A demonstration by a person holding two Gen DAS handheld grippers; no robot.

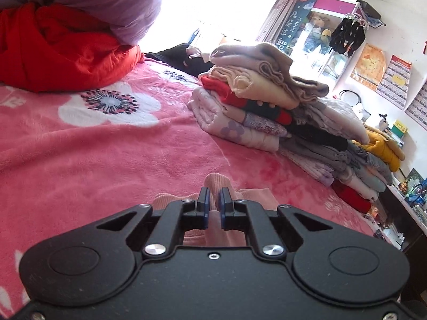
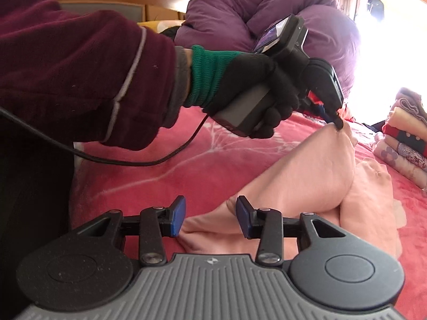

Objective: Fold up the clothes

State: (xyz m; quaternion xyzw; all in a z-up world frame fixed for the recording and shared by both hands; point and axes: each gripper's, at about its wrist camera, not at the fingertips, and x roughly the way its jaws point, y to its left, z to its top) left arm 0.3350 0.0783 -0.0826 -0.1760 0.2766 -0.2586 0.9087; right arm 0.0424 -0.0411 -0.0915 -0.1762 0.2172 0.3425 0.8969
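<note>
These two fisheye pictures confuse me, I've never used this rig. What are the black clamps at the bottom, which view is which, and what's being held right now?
There is no robot arm: a person carries a handheld two-finger clamp in each hand, and each clamp has a camera looking forward along its fingers.

The left wrist view shows the left gripper shut on a fold of the pale pink garment. The right wrist view shows the same grip from the side: a gloved hand holds that tool, and its tip pinches the garment's raised edge.

The right gripper is open, its blue pads either side of a low part of the garment, not pressing it.

Everything lies on a pink flowered blanket. A stack of folded clothes sits further off, with red bedding behind.
</note>
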